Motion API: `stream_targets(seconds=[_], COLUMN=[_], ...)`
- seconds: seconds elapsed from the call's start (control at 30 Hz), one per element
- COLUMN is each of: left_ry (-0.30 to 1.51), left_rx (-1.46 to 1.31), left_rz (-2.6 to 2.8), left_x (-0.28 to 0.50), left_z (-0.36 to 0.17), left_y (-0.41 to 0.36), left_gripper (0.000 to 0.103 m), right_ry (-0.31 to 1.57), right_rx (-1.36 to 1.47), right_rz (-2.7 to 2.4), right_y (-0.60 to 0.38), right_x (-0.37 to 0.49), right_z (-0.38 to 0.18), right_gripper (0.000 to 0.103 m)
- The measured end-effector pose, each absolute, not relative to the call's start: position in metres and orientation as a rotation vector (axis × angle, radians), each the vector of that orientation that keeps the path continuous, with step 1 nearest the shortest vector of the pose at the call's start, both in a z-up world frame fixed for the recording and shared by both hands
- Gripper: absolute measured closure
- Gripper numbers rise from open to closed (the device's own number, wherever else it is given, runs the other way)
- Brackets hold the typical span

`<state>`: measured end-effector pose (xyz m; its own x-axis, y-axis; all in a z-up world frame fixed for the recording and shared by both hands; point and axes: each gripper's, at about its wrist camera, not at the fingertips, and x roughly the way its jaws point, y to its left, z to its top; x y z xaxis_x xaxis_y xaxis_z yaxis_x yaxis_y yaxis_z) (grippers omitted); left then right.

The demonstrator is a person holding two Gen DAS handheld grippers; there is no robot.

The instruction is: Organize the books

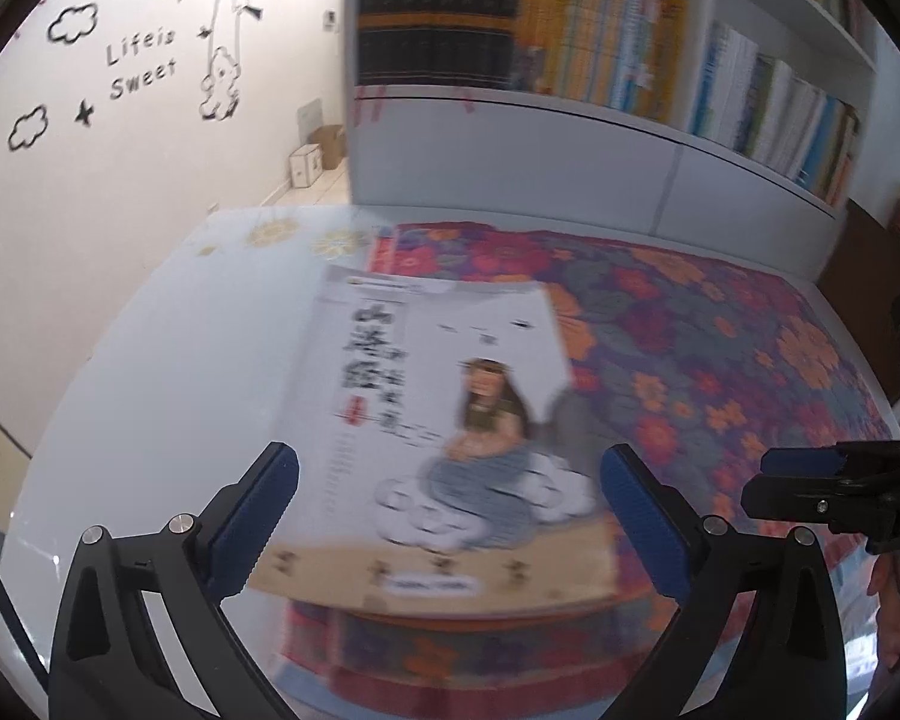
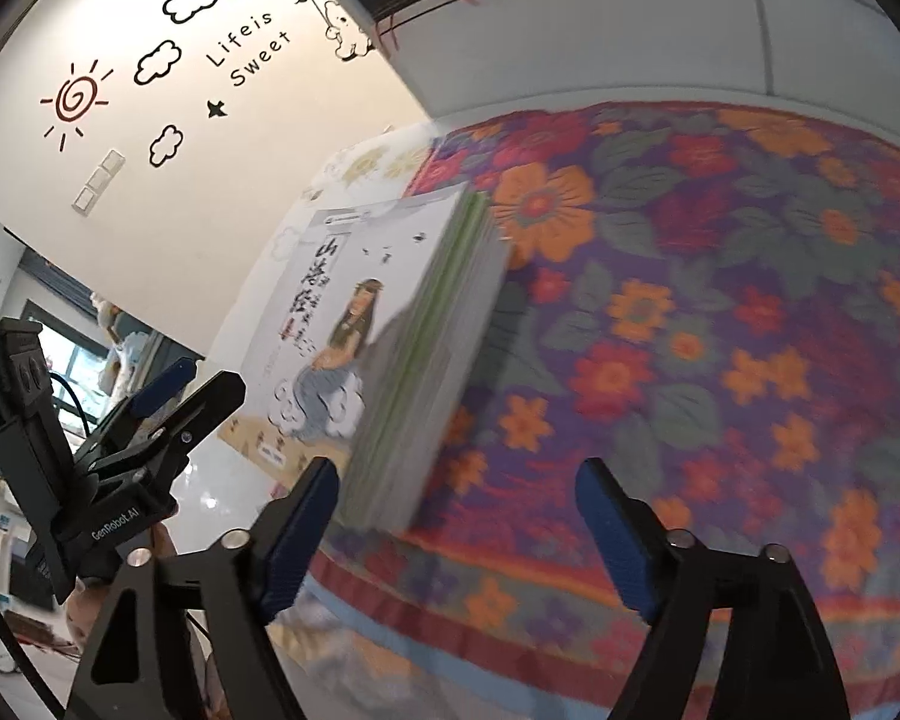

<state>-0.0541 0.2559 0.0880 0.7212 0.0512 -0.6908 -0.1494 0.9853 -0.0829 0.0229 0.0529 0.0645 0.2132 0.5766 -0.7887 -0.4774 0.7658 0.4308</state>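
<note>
A stack of books (image 2: pixel 438 330) lies on the left end of a floral cloth (image 2: pixel 720 300). Its top cover (image 1: pixel 450 396) is white with black characters and a drawn figure on a cloud. My left gripper (image 1: pixel 450 456) hovers over the stack's near edge, jaws wide apart, and its blue pads (image 1: pixel 642 516) touch nothing. My right gripper (image 2: pixel 456 474) is open too, just right of the stack's page side and above the cloth. Each gripper shows in the other's view: the right gripper (image 1: pixel 756 479) at the right edge, the left gripper (image 2: pixel 216 375) at the left.
The cloth covers a white table (image 1: pixel 150 360). Behind it stands a white bookshelf (image 1: pixel 600 48) packed with upright books above closed cabinet doors (image 1: pixel 510 168). A wall with decals (image 1: pixel 138 66) is at the left, with cardboard boxes (image 1: pixel 318 156) on the floor.
</note>
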Motion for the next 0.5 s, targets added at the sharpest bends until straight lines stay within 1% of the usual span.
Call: stream_targets(seconds=[0.07,0.3,0.5], left_ry=[0.758,0.743,0.738], left_rx=[-0.133,-0.137,-0.089], left_rz=[0.103,0.082,0.077], left_x=[-0.057,-0.068,-0.080], left_z=[0.088,0.085,0.079], left_y=[0.240,0.185,0.134], left_gripper=[0.002,0.001,0.001], right_ry=[1.135,1.013,0.872], right_rx=[0.081,0.047,-0.020], right_rz=[0.722,0.612,0.452], right_y=[0.041,-0.011,-0.047], right_x=[0.014,-0.021,-0.048], right_z=[0.068,0.083,0.095], right_gripper=[0.022,0.021,0.019])
